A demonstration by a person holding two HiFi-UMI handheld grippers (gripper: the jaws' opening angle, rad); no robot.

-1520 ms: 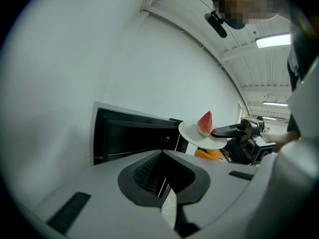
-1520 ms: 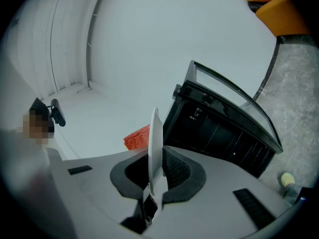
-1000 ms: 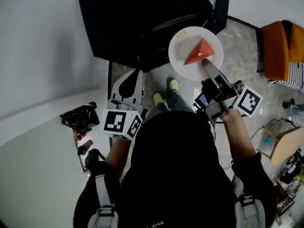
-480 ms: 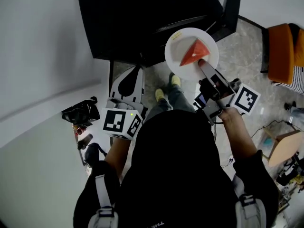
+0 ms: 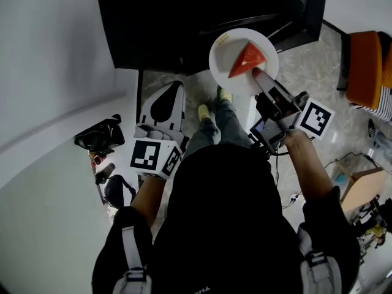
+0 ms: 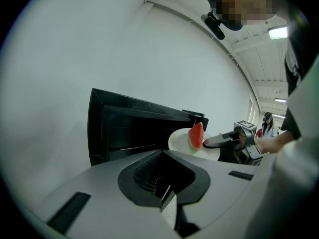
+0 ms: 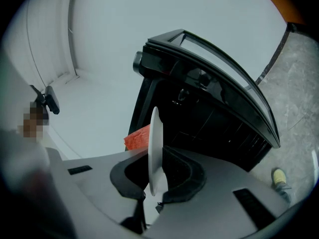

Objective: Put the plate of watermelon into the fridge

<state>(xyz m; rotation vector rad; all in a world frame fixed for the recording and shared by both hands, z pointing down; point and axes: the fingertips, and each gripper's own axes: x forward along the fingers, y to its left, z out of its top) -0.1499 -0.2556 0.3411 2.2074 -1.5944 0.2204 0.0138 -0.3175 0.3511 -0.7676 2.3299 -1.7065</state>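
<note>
Plate (image 5: 223,65) of watermelon (image 5: 247,59), rim tight in nearly closed right tool (image 5: 258,74), before black fridge (image 5: 184,17); left tool (image 5: 173,89) shut, empty.

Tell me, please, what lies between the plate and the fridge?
Nothing: in the left gripper view the plate hangs just before the fridge, with only bare air between them.

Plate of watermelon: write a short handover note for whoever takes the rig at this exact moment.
Right hand-held gripper: shut on the near rim of the plate, holding it roughly level in the air.
Left hand-held gripper: jaws together, empty, off to the left of the plate.
Things: the watermelon slice lies on the plate. The plate is at the open front of the black fridge, not set down.
Done: plate picked up, fridge open.
Left: set the plate inside, release, close the door.
</note>
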